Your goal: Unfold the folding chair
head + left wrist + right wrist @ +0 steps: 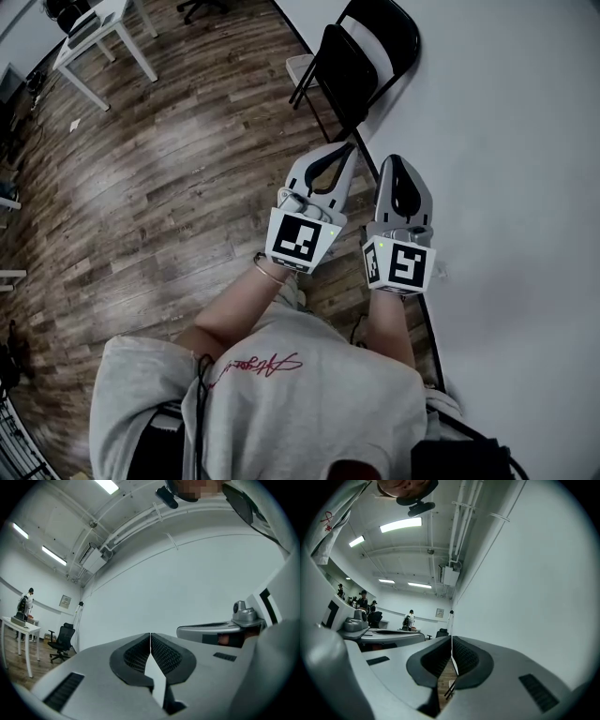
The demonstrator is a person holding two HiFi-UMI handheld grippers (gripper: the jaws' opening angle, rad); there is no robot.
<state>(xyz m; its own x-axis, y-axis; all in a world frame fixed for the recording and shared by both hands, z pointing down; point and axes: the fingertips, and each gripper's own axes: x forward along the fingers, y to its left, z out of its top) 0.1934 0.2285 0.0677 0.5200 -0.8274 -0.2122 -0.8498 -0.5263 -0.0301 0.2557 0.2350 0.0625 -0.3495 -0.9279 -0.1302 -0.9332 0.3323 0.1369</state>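
**Grippers closed and empty as folding chair waited by the wall**

The fingers (136, 654) of the left gripper (150, 637) were pressed fully together with nothing between them, and those of the right gripper (451, 641) were likewise shut on nothing. A person in a grey sweatshirt (281, 403) held both tools side by side, pointed roughly level.

Directly ahead of the fingertips stood the black metal folding chair (361, 56), propped on end against the white wall (506, 141). Its long axis ran up from the wood-plank floor (178, 178), and its seat panel appeared to lie close against the frame, not yet opened out.

From the head view the left gripper looked the nearer of the two, its tip just short of the chair's lower frame, while the right gripper ran closer along the wall. A white table (98, 37) stood well apart across the room.

Red script crossed the sweatshirt's chest but could not be read. Each gripper's cube carried black-and-white square markers, and no brand name was legible.
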